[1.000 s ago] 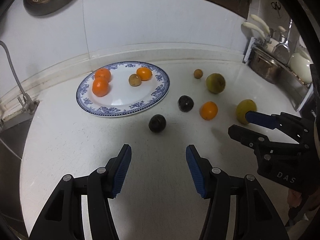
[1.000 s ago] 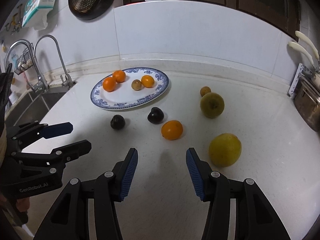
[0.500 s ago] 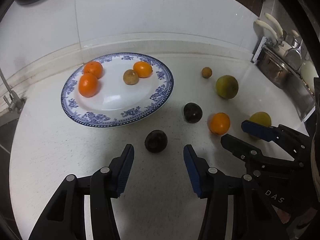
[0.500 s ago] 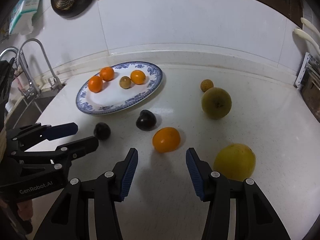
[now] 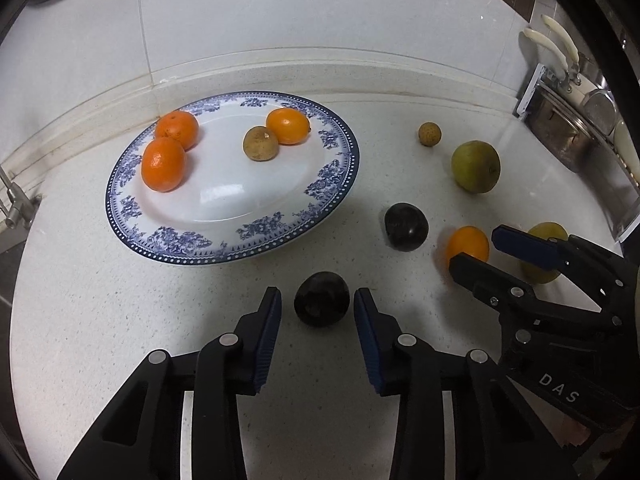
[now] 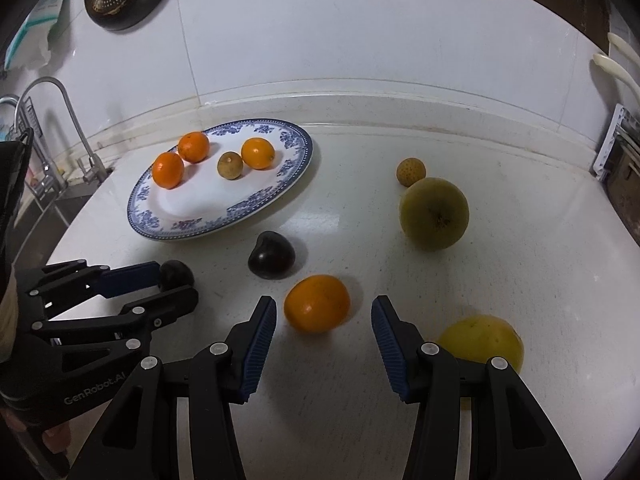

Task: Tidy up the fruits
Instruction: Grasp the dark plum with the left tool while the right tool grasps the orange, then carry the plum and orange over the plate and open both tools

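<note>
The near dark fruit [image 5: 322,298] lies on the table [image 5: 120,320] just in front of the plate [image 5: 328,184], between the left gripper [image 5: 316,306] fingers, which have just been closing, slim gaps remaining. The right gripper [image 6: 324,322] brackets an orange [image 6: 317,303], fingers wider. Either round fruit may roll away if pinched off-centre.

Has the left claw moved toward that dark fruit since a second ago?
Yes. The left gripper has advanced toward the plate, now straddling the dark fruit; its jaws have been closing.
</note>
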